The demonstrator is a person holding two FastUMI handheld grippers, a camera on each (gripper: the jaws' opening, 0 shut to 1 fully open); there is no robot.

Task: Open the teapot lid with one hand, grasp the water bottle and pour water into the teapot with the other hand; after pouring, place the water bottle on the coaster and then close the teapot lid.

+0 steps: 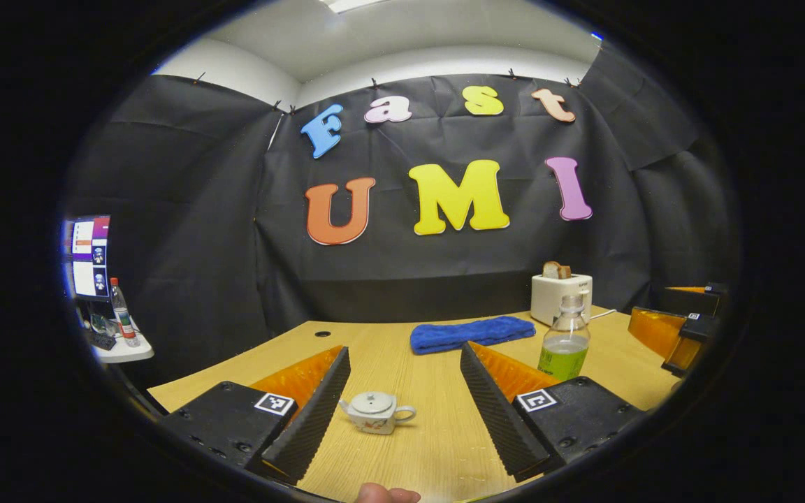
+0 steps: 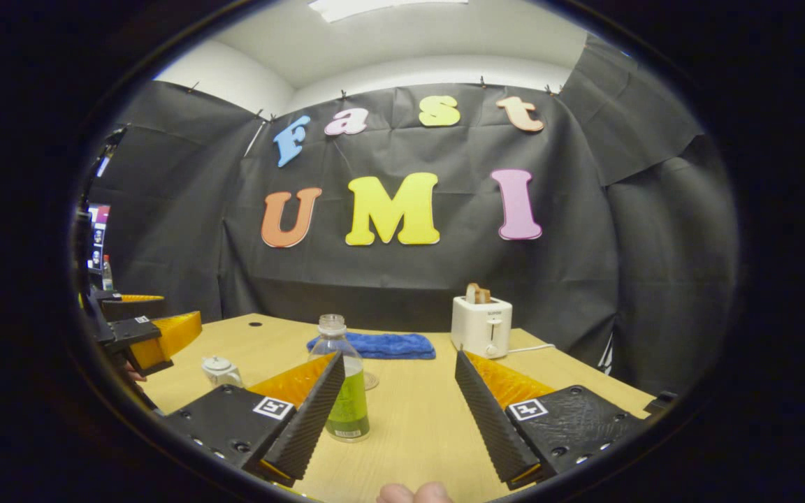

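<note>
The left hand-held gripper (image 1: 402, 402) hangs over the near edge of the table (image 1: 437, 447) with its jaws spread wide and nothing between them. The small white teapot (image 1: 376, 411), lid on, sits on the wood inside that gap, closer to one finger and touching neither. The water bottle (image 1: 564, 338), uncapped and part full of green liquid, stands upright to the right.

The right hand-held gripper (image 2: 397, 405) is also wide open and empty; in the right gripper view the bottle (image 2: 344, 381) stands just behind one finger, which hides part of it. This view also shows the left gripper off to the side, near the teapot (image 2: 221, 371). Towards the far edge lie a blue cloth (image 1: 472, 333) and a white toaster (image 2: 481, 325) with bread in it.
</note>
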